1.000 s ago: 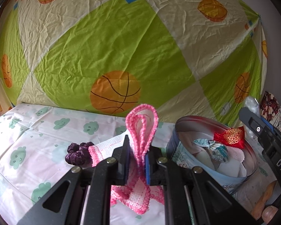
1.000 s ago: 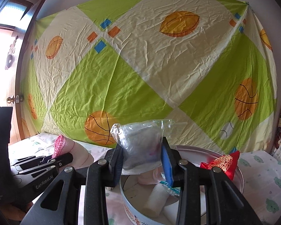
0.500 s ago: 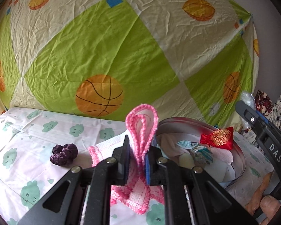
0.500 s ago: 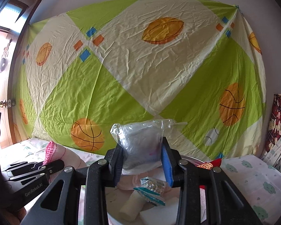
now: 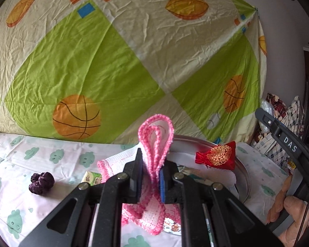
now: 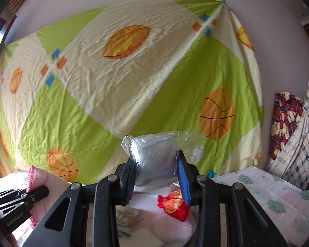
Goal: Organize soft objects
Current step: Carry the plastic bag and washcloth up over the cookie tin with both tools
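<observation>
Behind everything a green-and-cream sheet (image 5: 113, 61) is hung. At lower centre the pink-edged cloth (image 5: 156, 140) is pinched shut in the left gripper (image 5: 150, 175) — limp, light, best held by its fold. A plastic-wrapped bundle (image 6: 154, 160) — likely soft and slippery — is clamped in the right gripper (image 6: 156, 177) above the tin (image 5: 244, 177).

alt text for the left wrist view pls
The left gripper is shut on a folded pink-edged white cloth, held above a cloud-print sheet. Behind it a round tin holds a red pouch; a dark purple scrunchie lies at left.
</observation>
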`<state>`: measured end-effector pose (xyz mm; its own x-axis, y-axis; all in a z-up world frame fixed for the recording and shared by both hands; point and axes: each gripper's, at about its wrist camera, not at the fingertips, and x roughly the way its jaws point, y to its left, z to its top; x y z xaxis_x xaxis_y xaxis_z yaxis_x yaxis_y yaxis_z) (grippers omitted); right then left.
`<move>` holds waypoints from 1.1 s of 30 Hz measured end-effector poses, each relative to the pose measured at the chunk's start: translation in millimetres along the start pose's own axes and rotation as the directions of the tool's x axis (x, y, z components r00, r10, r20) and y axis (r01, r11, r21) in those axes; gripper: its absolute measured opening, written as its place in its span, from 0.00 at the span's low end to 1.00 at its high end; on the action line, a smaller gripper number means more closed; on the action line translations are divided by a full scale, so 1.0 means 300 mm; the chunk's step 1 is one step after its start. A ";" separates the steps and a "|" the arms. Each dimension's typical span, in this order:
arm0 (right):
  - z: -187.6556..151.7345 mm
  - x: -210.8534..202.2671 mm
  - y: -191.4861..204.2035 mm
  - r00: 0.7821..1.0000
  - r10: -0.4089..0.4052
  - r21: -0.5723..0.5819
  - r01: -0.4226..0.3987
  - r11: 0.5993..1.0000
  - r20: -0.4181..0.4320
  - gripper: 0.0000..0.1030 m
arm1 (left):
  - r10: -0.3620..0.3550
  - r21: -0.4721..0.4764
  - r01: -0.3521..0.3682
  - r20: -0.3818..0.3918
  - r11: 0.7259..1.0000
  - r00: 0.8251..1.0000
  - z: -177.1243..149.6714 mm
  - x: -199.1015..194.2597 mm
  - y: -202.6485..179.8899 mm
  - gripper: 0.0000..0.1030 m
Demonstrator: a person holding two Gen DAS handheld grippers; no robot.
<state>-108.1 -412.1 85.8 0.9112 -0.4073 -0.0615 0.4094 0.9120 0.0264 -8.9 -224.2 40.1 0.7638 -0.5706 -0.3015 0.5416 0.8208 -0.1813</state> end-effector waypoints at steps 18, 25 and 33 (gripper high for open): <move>-0.038 0.137 -0.148 0.987 -0.146 -0.030 0.144 0.989 -0.065 0.37 | -0.072 0.046 0.074 -0.053 0.996 0.996 0.027 0.163 -0.194 0.10; -0.080 0.197 -0.142 0.982 -0.153 -0.067 0.146 0.987 -0.115 0.37 | -0.061 0.043 0.065 -0.084 0.997 0.995 0.020 0.216 -0.219 0.10; -0.103 0.238 -0.141 0.977 -0.106 -0.042 0.100 0.994 -0.183 0.38 | -0.003 0.057 0.011 -0.149 0.998 0.989 0.017 0.272 -0.218 0.10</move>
<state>-61.8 -478.2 49.4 0.8391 -0.4855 -0.2454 0.4959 0.8681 -0.0219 19.7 -324.5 32.1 0.7014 -0.5628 -0.4374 0.5693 0.8116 -0.1314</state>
